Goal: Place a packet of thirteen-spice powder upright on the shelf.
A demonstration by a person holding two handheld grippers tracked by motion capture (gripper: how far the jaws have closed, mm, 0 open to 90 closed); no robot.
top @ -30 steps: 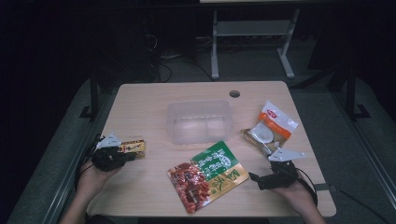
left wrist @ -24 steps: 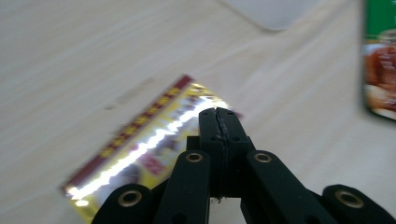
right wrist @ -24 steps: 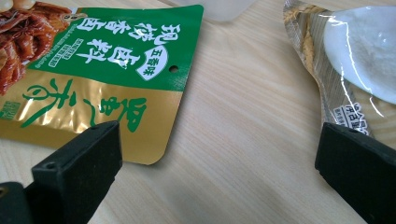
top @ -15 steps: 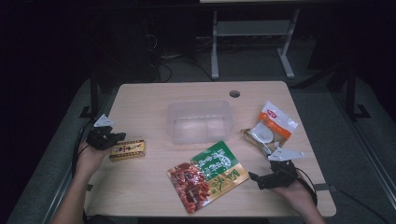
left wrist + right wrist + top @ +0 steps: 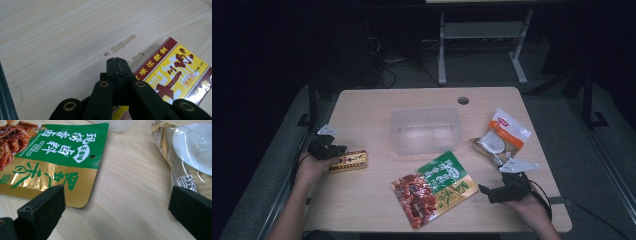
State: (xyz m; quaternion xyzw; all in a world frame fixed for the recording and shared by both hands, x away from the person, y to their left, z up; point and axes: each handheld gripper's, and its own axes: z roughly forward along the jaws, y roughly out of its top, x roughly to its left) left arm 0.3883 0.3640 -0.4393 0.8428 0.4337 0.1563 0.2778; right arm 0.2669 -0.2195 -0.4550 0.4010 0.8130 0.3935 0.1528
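Observation:
A small yellow and red packet (image 5: pixel 348 161) lies flat near the table's left edge. My left gripper (image 5: pixel 328 149) sits just left of it, shut with nothing between its jaws. In the left gripper view the closed jaw tips (image 5: pixel 116 61) rest over bare wood beside the packet (image 5: pixel 175 75). My right gripper (image 5: pixel 492 192) stands open near the front right, low over the table. Its jaws (image 5: pixel 117 205) are spread wide over bare wood between the green and red snack pouch (image 5: pixel 57 162) and a clear pouch with a white disc (image 5: pixel 192 147).
A clear plastic container (image 5: pixel 426 131) stands in the table's middle. The green and red pouch (image 5: pixel 434 189) lies in front of it, the orange and white pouch (image 5: pixel 502 137) to its right. A cable hole (image 5: pixel 463 100) is at the back. Table legs and cables stand beyond.
My left gripper has drawn away from over the yellow packet, toward the table's left edge and a little farther back. The packet stays on the table. The right gripper has not moved.

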